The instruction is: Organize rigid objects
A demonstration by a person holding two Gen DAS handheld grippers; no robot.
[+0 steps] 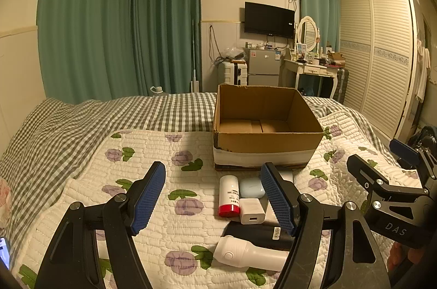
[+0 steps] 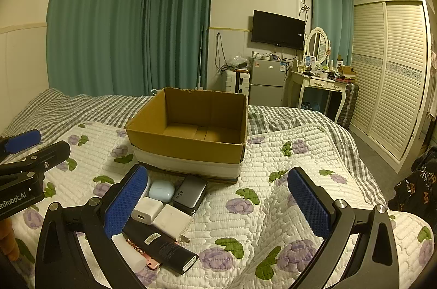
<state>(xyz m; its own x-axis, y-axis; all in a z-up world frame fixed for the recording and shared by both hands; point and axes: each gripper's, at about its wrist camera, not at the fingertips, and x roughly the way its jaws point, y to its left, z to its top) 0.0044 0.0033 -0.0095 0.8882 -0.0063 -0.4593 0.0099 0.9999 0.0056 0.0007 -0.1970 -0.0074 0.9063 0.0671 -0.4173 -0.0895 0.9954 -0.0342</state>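
An open, empty cardboard box [image 1: 262, 144] stands on the floral quilt; it also shows in the right wrist view [image 2: 191, 149]. In front of it lie a white bottle with a red cap [image 1: 229, 195], a pale blue earbud case [image 1: 251, 187], a white charger [image 1: 251, 211], a black flat tube [image 1: 259, 233] and a white handheld device [image 1: 245, 255]. The right wrist view adds a grey power bank [image 2: 189, 193] and a second white charger [image 2: 172, 220]. My left gripper [image 1: 213, 197] is open and empty above the quilt, left of the pile. My right gripper [image 2: 215, 203] is open and empty.
The quilt [image 1: 153, 152] covers a checked bed sheet [image 1: 82, 119]. Green curtains, a wall TV, a small fridge, a dressing table and a white slatted wardrobe [image 2: 390, 76] stand beyond the bed. A phone screen [image 1: 4, 252] shows at the far left edge.
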